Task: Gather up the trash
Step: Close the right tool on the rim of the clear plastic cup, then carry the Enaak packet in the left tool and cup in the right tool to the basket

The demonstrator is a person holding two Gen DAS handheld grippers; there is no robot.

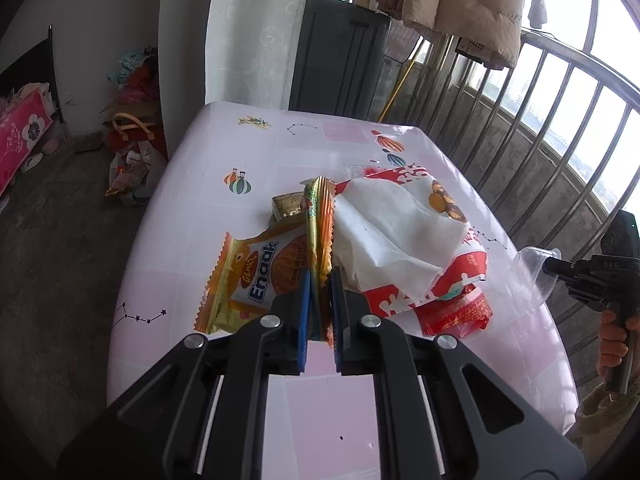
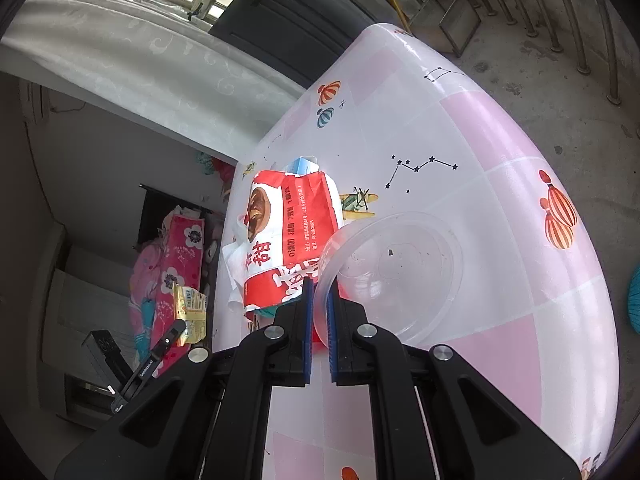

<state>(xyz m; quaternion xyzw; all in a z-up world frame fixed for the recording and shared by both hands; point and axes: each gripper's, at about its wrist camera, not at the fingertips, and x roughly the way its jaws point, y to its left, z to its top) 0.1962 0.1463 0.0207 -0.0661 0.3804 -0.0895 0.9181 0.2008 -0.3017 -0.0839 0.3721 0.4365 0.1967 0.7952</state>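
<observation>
In the left wrist view my left gripper [image 1: 320, 280] is shut on a thin yellow-orange snack wrapper [image 1: 318, 224], held edge-up above the table. Below it lie an orange Enaak wrapper [image 1: 256, 276], a white tissue [image 1: 384, 232], a red-and-white paper bag [image 1: 460, 276] and a small gold packet [image 1: 288, 205]. My right gripper [image 2: 318, 292] is shut on the rim of a clear plastic bowl [image 2: 400, 272], tilted up off the cloth. The same bowl [image 1: 530, 268] and right gripper [image 1: 550, 266] show at the far right. The left gripper [image 2: 182, 326] with its wrapper [image 2: 190, 306] appears beyond the table's left edge.
The table [image 1: 224, 152] has a pink-and-white cloth. On the floor to its left stand a bag of rubbish [image 1: 134, 178] and a red bag with yellow handles [image 1: 132, 130]. A dark cabinet [image 1: 340, 52] and a metal railing [image 1: 560, 92] stand behind. A person's hand [image 1: 612, 340] grips the right handle.
</observation>
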